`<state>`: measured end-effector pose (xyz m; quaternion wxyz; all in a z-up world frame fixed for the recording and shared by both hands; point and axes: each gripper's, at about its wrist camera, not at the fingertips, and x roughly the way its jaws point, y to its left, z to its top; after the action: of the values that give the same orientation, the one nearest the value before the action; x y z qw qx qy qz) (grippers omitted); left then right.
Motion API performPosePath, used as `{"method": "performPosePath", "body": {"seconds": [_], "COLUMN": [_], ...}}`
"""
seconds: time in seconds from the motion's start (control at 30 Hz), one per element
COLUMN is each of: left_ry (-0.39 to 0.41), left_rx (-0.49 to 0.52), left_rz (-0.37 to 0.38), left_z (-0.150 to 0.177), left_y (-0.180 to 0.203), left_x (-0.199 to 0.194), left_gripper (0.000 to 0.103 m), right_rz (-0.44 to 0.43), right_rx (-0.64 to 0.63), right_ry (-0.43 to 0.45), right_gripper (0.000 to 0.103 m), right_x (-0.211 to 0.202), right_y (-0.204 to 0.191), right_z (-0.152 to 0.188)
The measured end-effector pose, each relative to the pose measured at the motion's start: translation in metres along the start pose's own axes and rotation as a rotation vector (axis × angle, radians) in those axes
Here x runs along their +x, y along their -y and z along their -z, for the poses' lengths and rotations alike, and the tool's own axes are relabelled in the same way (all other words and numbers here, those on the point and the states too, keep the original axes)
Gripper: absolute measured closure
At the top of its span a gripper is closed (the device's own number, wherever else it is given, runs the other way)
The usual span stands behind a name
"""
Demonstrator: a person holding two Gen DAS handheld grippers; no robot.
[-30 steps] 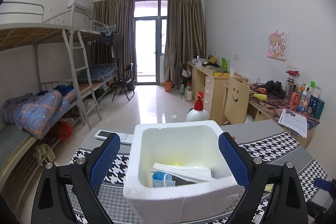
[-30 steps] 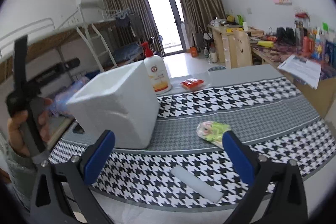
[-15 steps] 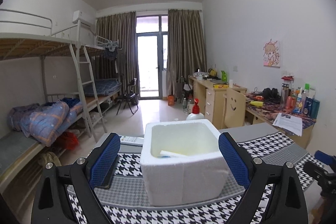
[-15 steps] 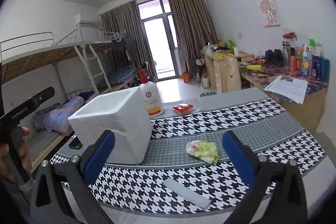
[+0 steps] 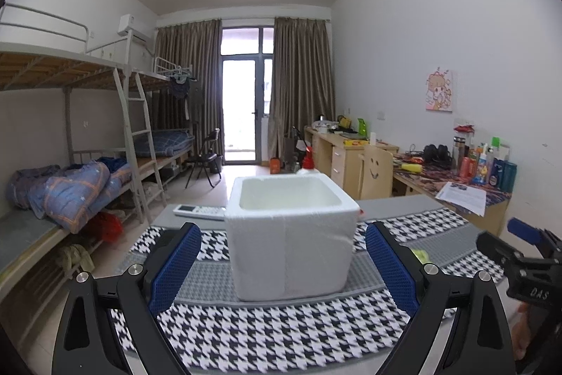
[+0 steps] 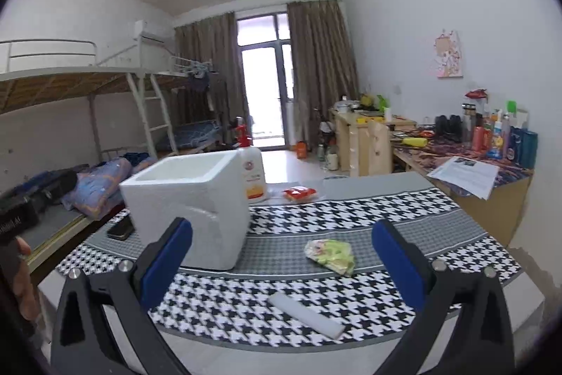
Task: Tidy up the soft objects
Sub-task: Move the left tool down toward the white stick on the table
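Observation:
A white foam box (image 5: pixel 289 234) stands open-topped on the houndstooth tablecloth (image 5: pixel 281 333); it also shows in the right wrist view (image 6: pixel 189 202). Its inside is hidden from this low angle. My left gripper (image 5: pixel 282 264) is open and empty, level with the box's near side. My right gripper (image 6: pixel 281 260) is open and empty, above the table's front. A soft green and pink packet (image 6: pixel 330 252) lies right of the box; a sliver of it shows in the left wrist view (image 5: pixel 419 255). A white foam strip (image 6: pixel 305 313) lies near the front edge.
A lotion pump bottle (image 6: pixel 251 171) and a red packet (image 6: pixel 298 192) sit behind the box. A phone (image 6: pixel 121 229) lies left of it, a remote (image 5: pixel 198 210) at the back left. Bunk beds stand left, desks right.
Both grippers have pulled back and lowered from the box. The left view no longer looks down into it, so the items inside have dropped out of sight.

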<state>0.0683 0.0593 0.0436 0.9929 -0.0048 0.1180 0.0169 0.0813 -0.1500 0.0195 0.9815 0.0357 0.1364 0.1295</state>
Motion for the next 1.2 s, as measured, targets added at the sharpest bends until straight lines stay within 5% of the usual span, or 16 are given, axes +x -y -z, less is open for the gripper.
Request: {"method": "performPosePath", "body": {"seconds": [0.2, 0.43, 0.7, 1.2], "left_ry": [0.005, -0.004, -0.007, -0.043], "left_rx": [-0.005, -0.002, -0.005, -0.016], "left_rz": [0.020, 0.054, 0.079, 0.133], "left_z": [0.018, 0.038, 0.055, 0.069], "left_y": [0.005, 0.017, 0.025, 0.039], "left_x": [-0.022, -0.035, -0.045, -0.041], "left_gripper": [0.008, 0.008, 0.008, 0.008], "right_rz": [0.098, 0.066, 0.226, 0.213], "right_rx": [0.023, 0.016, -0.078, -0.064], "right_ry": [0.044, 0.088, 0.101, 0.101], "right_gripper": [0.000, 0.000, 0.000, 0.000], "right_x": [-0.016, -0.040, -0.058, -0.086], "right_y": [0.001, 0.000, -0.011, 0.016], "right_z": [0.015, 0.034, 0.047, 0.070]}}
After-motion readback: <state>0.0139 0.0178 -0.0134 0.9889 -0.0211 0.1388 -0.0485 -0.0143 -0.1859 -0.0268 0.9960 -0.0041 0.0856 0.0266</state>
